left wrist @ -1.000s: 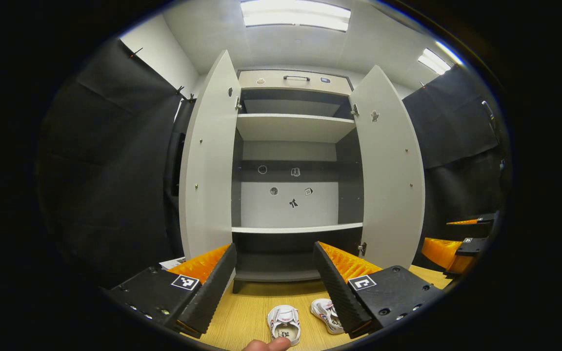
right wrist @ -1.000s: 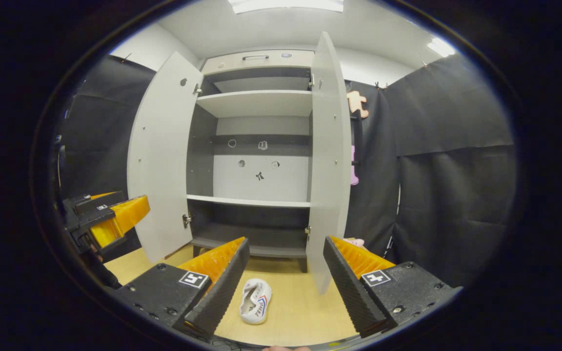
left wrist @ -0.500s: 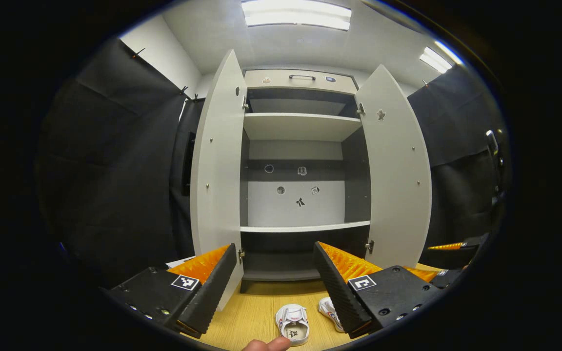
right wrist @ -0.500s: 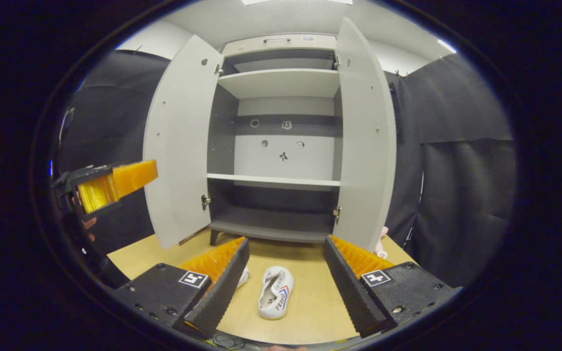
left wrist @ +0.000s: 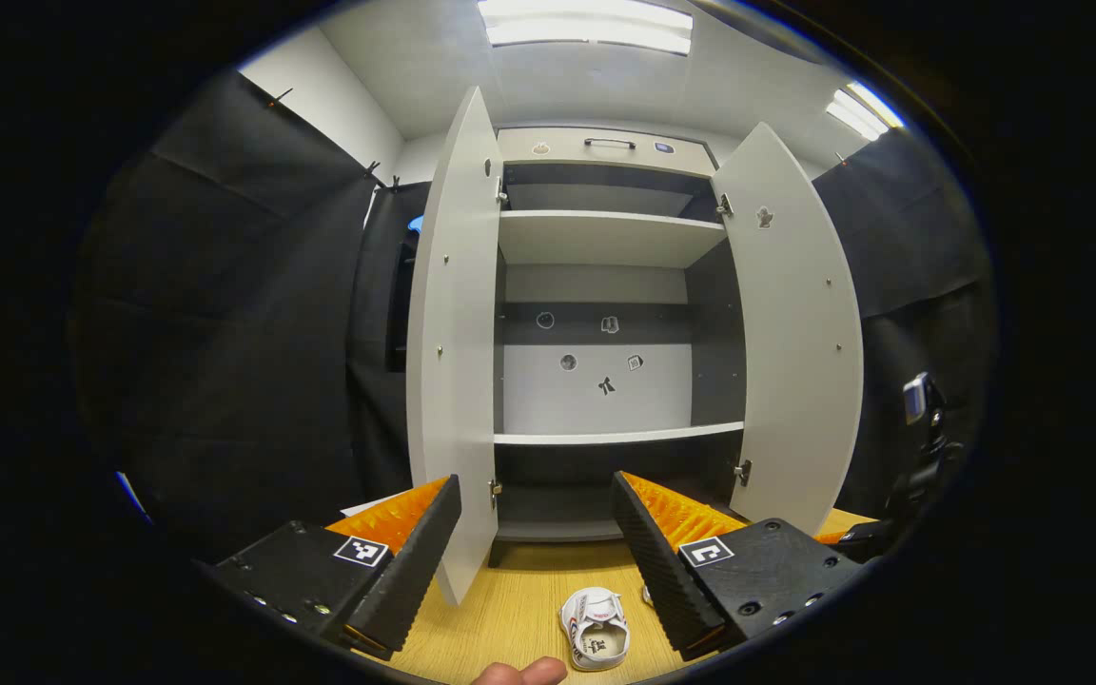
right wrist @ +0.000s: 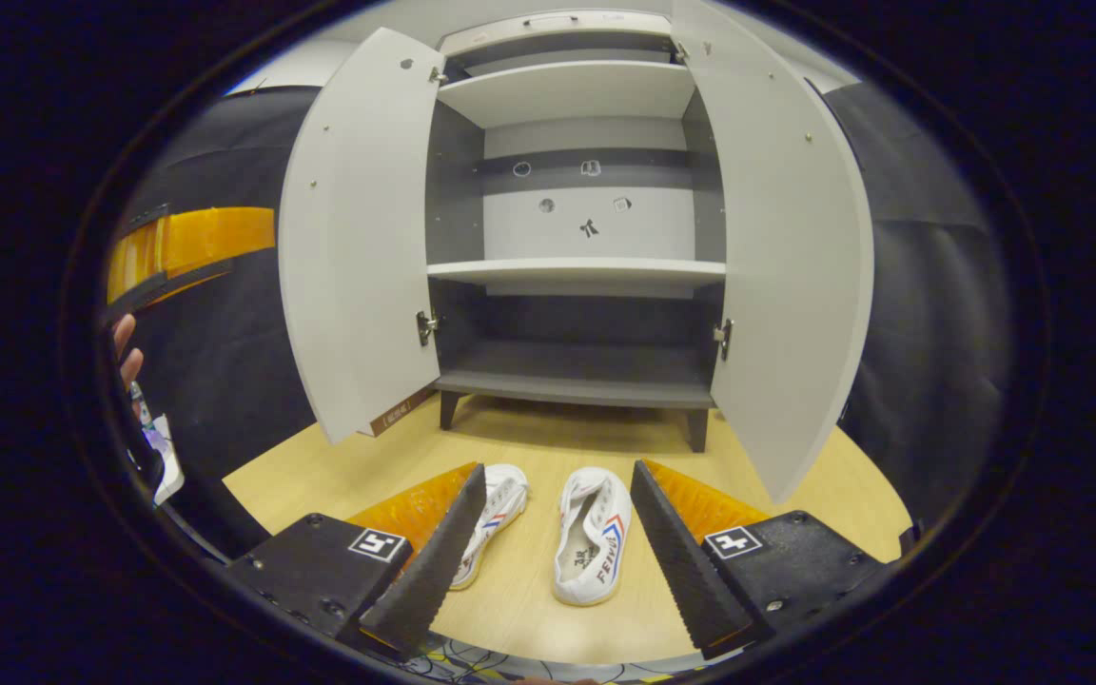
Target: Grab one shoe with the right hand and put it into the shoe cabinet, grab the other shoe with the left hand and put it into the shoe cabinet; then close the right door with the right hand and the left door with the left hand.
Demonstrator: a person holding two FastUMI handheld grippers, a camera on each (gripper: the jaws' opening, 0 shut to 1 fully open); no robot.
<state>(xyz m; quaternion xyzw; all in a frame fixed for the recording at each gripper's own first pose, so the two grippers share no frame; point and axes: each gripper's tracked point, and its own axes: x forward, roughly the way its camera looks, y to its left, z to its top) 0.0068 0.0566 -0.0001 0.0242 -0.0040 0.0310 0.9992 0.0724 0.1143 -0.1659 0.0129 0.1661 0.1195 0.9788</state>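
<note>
right tool (right wrist: 548,533) open above shoe (right wrist: 594,538)

Showing blue "FEIYUE"-like lettering on the right white shoe (right wrist: 592,549); other marks and stickers staying unreadable.

Two white shoes lie on the wooden floor in the right gripper view: one shoe (right wrist: 594,538) at 6 o'clock, the other shoe (right wrist: 493,518) at its 9 o'clock, just beside it. One shoe cabinet (right wrist: 578,228) stands at 12 o'clock, with two open doors, the left door (right wrist: 358,238) and the right door (right wrist: 781,238). Inside it are three shelves and five small stickers on the back wall.
</note>
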